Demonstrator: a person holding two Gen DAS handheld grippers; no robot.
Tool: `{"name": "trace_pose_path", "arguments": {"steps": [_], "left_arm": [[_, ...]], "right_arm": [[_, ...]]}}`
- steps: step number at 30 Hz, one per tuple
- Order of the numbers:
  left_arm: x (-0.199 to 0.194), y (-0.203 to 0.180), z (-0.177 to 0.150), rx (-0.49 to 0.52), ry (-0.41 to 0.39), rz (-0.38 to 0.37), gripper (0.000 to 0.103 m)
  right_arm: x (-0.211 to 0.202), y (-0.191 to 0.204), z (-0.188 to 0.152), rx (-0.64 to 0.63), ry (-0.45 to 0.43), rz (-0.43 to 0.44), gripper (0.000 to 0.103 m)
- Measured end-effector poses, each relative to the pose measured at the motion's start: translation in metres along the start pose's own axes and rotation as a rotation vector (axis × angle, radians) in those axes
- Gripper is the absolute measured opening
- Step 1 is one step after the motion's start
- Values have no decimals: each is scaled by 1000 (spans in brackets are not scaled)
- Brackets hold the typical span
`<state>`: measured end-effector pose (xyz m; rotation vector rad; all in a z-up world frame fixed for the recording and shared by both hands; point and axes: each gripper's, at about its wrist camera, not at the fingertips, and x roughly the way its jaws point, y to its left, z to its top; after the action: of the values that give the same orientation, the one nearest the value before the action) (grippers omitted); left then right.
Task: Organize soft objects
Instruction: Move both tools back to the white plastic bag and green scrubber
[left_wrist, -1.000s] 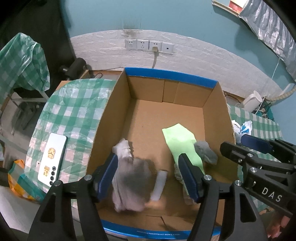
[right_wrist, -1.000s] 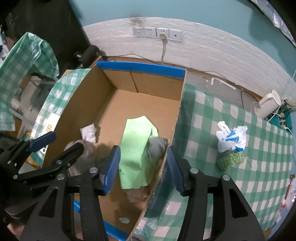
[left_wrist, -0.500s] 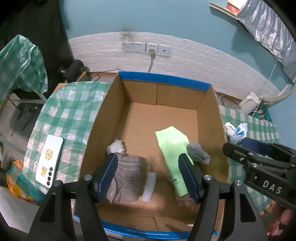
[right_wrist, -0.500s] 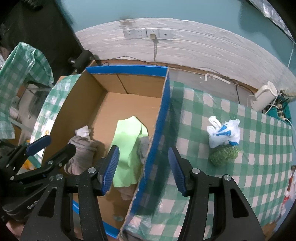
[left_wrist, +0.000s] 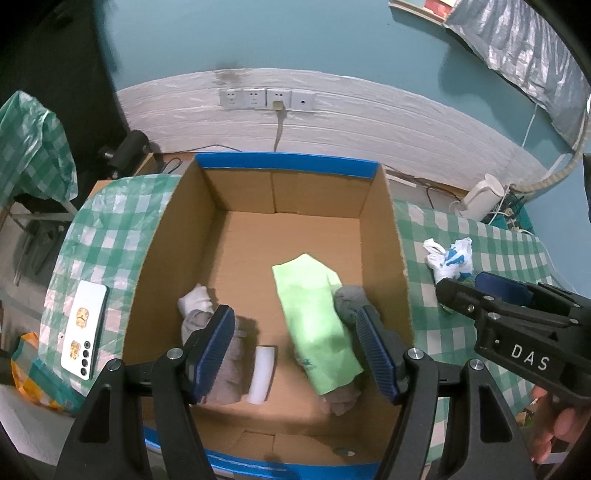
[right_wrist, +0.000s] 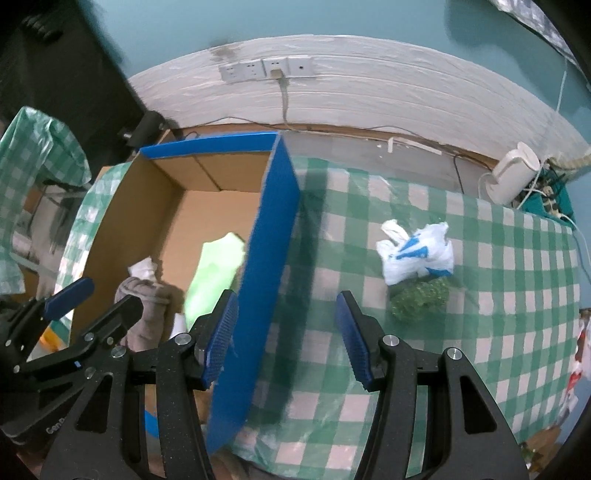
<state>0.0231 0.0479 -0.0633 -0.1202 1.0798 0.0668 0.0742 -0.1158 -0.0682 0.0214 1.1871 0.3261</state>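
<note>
on the bench draped in green-and-white checked plastic cloth (right_wrist: 406, 354), the open brown cardboard box with blue-taped rims (left_wrist: 288, 166) already holds the soft things: a light green folded cloth (left_wrist: 314, 321), a dark grey balled sock (left_wrist: 349, 299) touching its right edge, a taupe rolled sock bundle (left_wrist: 229, 369) with a white sock (left_wrist: 195, 299) at its far end, and a small white foam block (left_wrist: 262, 369) lying between bundle and cloth. the left hand-held gripper (left_wrist: 295, 354) hovers above the box, its jaws spread wide and empty. the right hand-held gripper (right_wrist: 284, 336) is likewise wide open and holds nothing, straddling the box's right wall from above. out on the bench lies a knotted white-and-blue plastic bag (right_wrist: 417, 251) touching a green mesh scrubber (right_wrist: 421, 299). the likely next step is fetching these; to do it well, swing the right one clear of the wall first, descend over the scrubber, pinch it through its bulk rather than its edge, and lift high enough to clear the rim.
</note>
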Motion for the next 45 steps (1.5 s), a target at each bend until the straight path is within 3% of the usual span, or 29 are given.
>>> {"name": "trace_pose_path", "arguments": {"steps": [18, 25, 30, 34, 45], "left_arm": [[10, -45, 4, 45, 17, 5, 70], [13, -67, 11, 69, 19, 11, 70], [22, -83, 18, 83, 65, 13, 71], [29, -89, 25, 77, 106, 18, 71], [58, -140, 57, 288, 84, 114, 71]], "right_arm": [[-7, -54, -13, 77, 0, -37, 56], [-8, -79, -17, 78, 3, -110, 57], [-5, -97, -13, 72, 33, -153, 64], [-2, -117, -6, 104, 62, -164, 64], [33, -143, 10, 136, 157, -219, 64]]}}
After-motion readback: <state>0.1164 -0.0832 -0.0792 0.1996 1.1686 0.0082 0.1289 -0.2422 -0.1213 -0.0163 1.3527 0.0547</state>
